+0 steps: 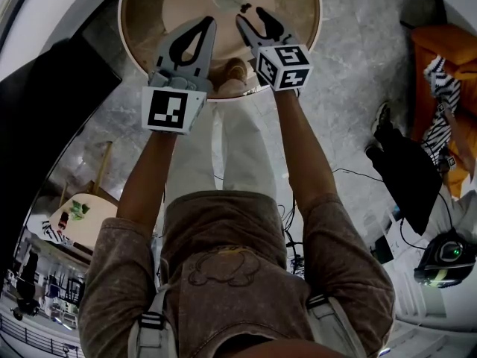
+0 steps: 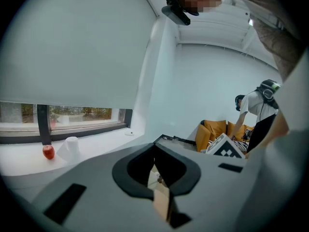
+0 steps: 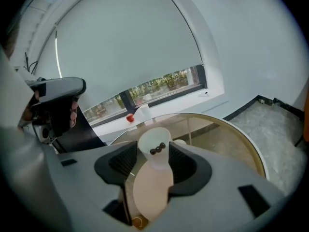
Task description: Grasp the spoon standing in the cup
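A cup [image 3: 154, 162] stands on the round tabletop [image 3: 219, 139] with a spoon [image 3: 157, 150] in it, framed between the parted jaws of the right gripper [image 1: 251, 15]. The left gripper [image 1: 206, 24] hangs just to its left, over the tabletop's near edge, jaws together. Behind the tabletop, on a window sill [image 3: 186, 104], a second cup [image 3: 143, 113] sits just right of a small item [image 3: 129, 118]. A sofa [image 1: 440, 51] stands on the floor [image 1: 350, 88] to the person's right.
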`<control>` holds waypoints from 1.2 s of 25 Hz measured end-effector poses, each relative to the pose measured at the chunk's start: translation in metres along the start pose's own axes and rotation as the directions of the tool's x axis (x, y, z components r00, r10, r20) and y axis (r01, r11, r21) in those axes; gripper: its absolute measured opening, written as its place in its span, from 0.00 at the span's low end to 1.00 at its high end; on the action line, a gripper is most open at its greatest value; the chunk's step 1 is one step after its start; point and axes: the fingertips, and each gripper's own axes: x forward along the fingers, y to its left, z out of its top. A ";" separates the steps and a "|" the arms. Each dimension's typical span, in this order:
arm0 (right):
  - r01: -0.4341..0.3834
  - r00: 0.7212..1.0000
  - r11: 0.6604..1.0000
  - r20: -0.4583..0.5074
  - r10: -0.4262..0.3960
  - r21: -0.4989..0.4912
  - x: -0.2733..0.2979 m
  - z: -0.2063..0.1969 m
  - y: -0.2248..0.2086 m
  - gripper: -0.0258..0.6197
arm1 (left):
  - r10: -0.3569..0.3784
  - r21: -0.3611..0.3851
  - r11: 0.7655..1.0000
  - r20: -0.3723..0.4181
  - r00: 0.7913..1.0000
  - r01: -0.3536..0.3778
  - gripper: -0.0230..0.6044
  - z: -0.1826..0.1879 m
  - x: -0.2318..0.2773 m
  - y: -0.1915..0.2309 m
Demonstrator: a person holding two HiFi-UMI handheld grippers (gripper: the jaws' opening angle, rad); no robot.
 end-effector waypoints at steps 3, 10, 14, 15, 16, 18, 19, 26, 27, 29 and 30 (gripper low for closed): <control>0.001 1.000 1.000 -0.025 0.000 0.026 0.010 -0.005 -0.005 0.37 | -0.004 -0.002 1.000 -0.004 1.000 0.004 0.06 -0.001 0.001 0.000; 0.011 0.998 0.996 -0.060 -0.005 0.094 0.028 -0.014 -0.015 0.34 | -0.006 -0.003 1.000 -0.009 1.000 0.006 0.06 -0.006 0.002 -0.001; 0.012 0.998 0.994 -0.066 -0.006 0.104 0.033 -0.014 -0.017 0.31 | -0.011 -0.003 1.000 -0.014 1.000 0.011 0.06 -0.008 0.001 -0.005; 0.012 0.998 0.994 -0.064 -0.005 0.105 0.034 -0.014 -0.017 0.31 | -0.012 -0.004 1.000 -0.016 1.000 0.012 0.06 -0.009 0.001 -0.005; 0.011 0.998 0.994 -0.063 -0.004 0.105 0.035 -0.014 -0.017 0.30 | -0.012 -0.005 1.000 -0.017 1.000 0.012 0.06 -0.011 0.002 -0.005; 0.007 0.998 0.995 -0.063 0.000 0.104 0.036 -0.013 -0.018 0.29 | -0.012 -0.005 1.000 -0.020 1.000 0.012 0.06 -0.012 0.003 -0.005; 0.005 0.998 0.995 -0.065 0.002 0.103 0.037 -0.013 -0.018 0.27 | -0.012 -0.005 1.000 -0.021 1.000 0.012 0.06 -0.012 0.004 -0.006; 0.028 0.997 0.997 -0.070 -0.023 0.073 0.034 -0.006 -0.023 0.18 | -0.012 -0.007 1.000 -0.028 1.000 0.012 0.06 -0.012 0.006 -0.007; 0.030 0.997 0.997 -0.068 -0.025 0.068 0.034 -0.005 -0.023 0.18 | -0.012 -0.007 1.000 -0.031 0.999 0.012 0.06 -0.013 0.006 -0.007; 0.035 0.997 0.998 -0.064 -0.031 0.060 0.032 -0.004 -0.022 0.17 | -0.013 -0.008 1.000 -0.035 0.999 0.012 0.06 -0.014 0.005 -0.007; 0.038 0.998 0.998 -0.061 -0.034 0.058 0.031 -0.004 -0.022 0.17 | -0.013 -0.008 1.000 -0.037 0.999 0.013 0.06 -0.015 0.005 -0.007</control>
